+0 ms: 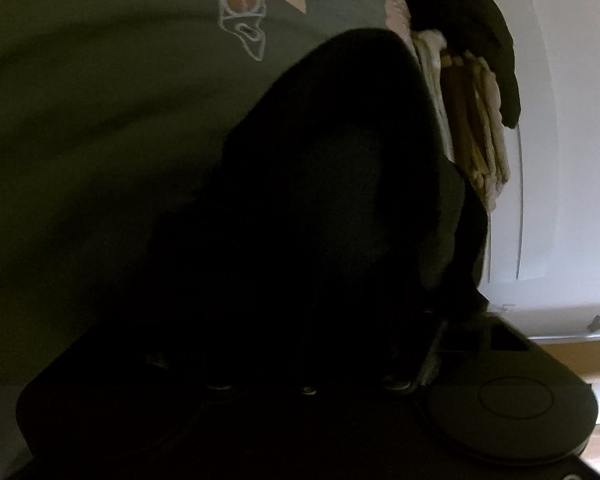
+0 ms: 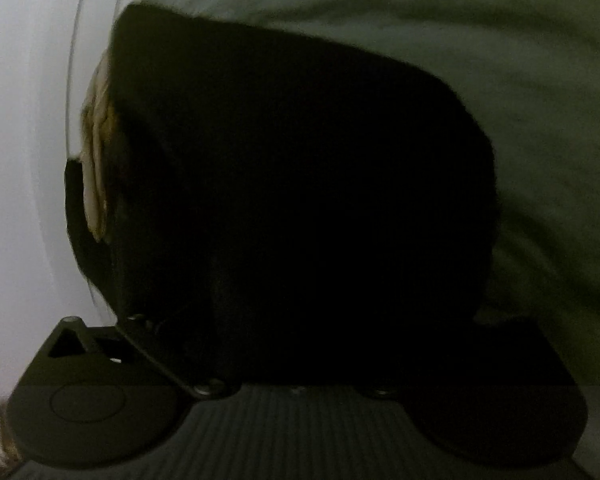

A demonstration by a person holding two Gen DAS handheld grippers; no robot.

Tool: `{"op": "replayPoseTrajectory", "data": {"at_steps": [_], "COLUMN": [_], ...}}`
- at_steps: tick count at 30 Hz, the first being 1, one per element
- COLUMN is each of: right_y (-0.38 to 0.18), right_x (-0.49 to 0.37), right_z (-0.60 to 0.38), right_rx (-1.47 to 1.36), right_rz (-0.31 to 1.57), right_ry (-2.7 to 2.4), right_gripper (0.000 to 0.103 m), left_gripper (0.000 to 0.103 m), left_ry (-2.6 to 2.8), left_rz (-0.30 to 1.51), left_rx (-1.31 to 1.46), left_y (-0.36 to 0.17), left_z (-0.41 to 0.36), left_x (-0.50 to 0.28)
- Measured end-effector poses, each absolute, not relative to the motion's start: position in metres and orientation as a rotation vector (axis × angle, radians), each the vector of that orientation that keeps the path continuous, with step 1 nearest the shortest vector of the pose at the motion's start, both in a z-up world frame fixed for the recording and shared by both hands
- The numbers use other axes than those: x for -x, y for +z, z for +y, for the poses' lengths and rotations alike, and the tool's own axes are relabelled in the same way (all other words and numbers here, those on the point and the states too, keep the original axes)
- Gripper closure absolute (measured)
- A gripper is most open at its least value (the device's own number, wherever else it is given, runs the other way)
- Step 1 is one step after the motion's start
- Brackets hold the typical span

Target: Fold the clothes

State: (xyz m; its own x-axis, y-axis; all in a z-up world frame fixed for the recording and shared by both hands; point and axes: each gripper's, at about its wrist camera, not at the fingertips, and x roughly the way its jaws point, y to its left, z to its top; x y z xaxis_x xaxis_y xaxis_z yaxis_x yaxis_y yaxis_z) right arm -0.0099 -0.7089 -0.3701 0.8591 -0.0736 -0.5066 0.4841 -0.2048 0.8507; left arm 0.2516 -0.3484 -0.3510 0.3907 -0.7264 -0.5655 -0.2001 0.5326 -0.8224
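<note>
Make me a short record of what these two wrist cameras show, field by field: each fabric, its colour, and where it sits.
green-grey cloth: spread wide behind everything, with soft creases
print: pale outline print on the green-grey cloth, far edge of the left wrist view
black mass: fills the middle of both views, probably dark fabric; too dark for detail
cream cloth: layered folds, right at the black mass's edge
white surface: beyond the cloths
held or not: too dark to tell

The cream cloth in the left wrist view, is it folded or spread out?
Folded, it seems. The cream cloth shows several stacked layer edges side by side, like a bundle, beside the green garment. Dark shapes hide the rest.
</note>
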Motion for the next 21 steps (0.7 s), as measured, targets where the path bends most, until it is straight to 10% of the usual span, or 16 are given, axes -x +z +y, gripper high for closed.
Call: {"op": "replayPoseTrajectory", "data": {"at_steps": [4,5,6,21], "right_y": [-0.353,-0.351,-0.35,-0.314], "right_x": [0.012,0.011,0.01,0.093], "right_z": [-0.699,-0.697,-0.696,-0.638], "right_rx": [-1.606,-1.584,-1.574,-1.637], "right_rz": [0.234,0.239,0.255,0.252], "right_ry": [-0.501,-0.494,-0.496,-0.512], "right_gripper": [0.026,0.067,0.08,0.089], "left_gripper": [0.08,0.082,0.085,0.093], "left_ry": [-0.453,-0.456,-0.458,-0.474], "left_rz": [1.139,1.142,1.142,1.178], "left_rx": [0.972,0.973,0.969,0.924], "left_y": [-0.351,-0.351,-0.349,-0.311], "left_z": [-0.343,-0.343,-0.343,-0.295], "left_x": [-0.249,-0.25,-0.252,-0.207]}}
